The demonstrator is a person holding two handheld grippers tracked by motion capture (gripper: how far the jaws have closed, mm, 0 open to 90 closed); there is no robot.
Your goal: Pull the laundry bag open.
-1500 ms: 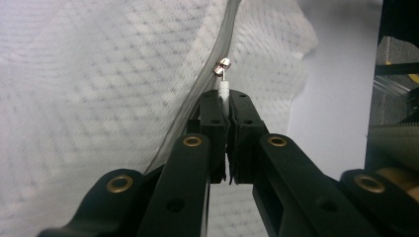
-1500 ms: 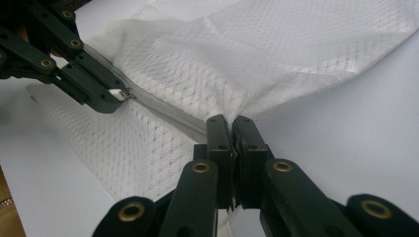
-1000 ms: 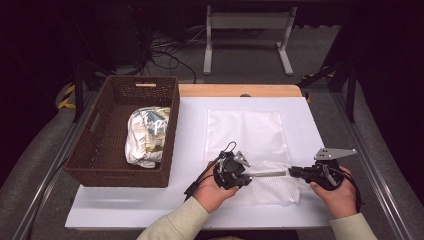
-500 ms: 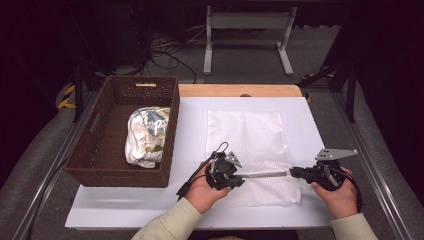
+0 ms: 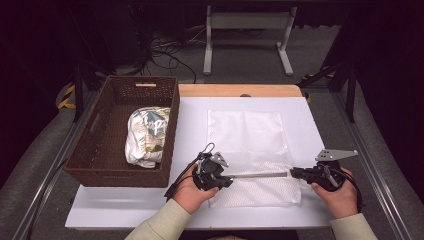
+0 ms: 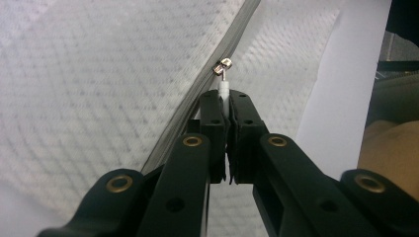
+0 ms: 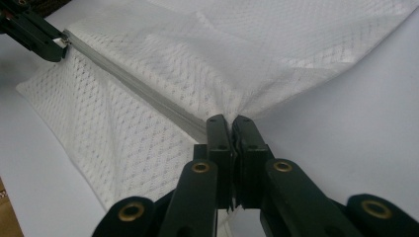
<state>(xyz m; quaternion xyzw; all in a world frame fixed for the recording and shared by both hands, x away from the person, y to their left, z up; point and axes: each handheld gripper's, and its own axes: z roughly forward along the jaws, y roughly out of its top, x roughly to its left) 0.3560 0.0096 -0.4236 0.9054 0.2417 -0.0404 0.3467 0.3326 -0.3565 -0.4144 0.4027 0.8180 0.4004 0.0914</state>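
- My left fingers point(image 6: 225, 106) are pinched tight on the white zipper pull point(image 6: 224, 89), with the little metal slider point(image 6: 223, 66) just past their tips at 12 o'clock.
- My right fingers point(image 7: 233, 123) are clamped shut on the end of the mesh bag point(image 7: 163, 74), right where the zipper point(image 7: 148, 96) runs into the bunched corner.
- From above, the left gripper point(image 5: 211, 172) sits at the bag's left edge, roughly 9 o'clock of it, and the right gripper point(image 5: 320, 173) at 3 o'clock, so the grey zipper line point(image 5: 257, 175) is stretched taut between them.
- I judge the zipper stroke nearly done: the slider is at the left end of the track and almost the whole line lies between my two grips. I cannot tell from these views whether the teeth behind it are joined or parted.
- What seems left: finishing the last bit of travel, letting go, then handling the bag.
- The mesh bag point(image 5: 250, 150) lies flat on the white tabletop point(image 5: 190, 120), front centre; it looks empty and thin.
- The brown wicker basket point(image 5: 100, 145) stands at 9 o'clock of the bag, near its left side, and holds a crumpled patterned bundle of cloth point(image 5: 147, 135).
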